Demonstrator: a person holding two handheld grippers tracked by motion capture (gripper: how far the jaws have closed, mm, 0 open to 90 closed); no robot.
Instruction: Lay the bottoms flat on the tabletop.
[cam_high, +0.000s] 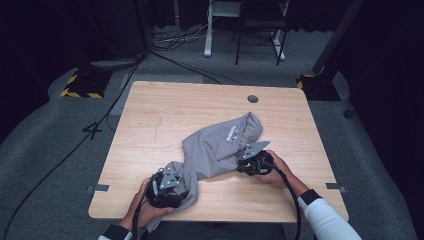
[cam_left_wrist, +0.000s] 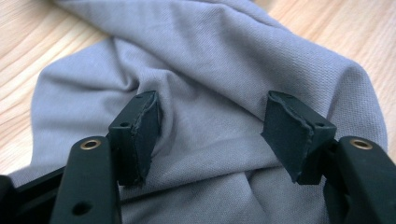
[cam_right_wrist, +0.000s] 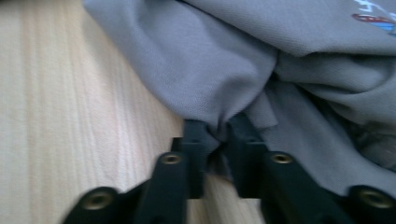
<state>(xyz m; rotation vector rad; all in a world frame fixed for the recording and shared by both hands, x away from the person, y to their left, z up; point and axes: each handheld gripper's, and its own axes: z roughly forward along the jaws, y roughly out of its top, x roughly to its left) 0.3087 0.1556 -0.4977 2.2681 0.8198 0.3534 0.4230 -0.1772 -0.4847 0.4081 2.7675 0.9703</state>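
Nearest us, at the counter's (cam_high: 150, 107) front edge, we held the left gripper (cam_high: 167, 187) over the near end of the grey garment (cam_high: 215, 147). Its jaws stood wide apart, with cloth lying between them and nothing pinched; in the left gripper view the grey fabric (cam_left_wrist: 215, 84) bunched in soft folds under the pads (cam_left_wrist: 140, 130). Farther in and to the right, the right gripper (cam_high: 254, 161) had its jaws closed on a gathered fold of the garment (cam_right_wrist: 219, 126) at its right edge. The garment lay crumpled in a diagonal band across the counter's middle, its small printed logo (cam_high: 234, 133) facing up near the far end.
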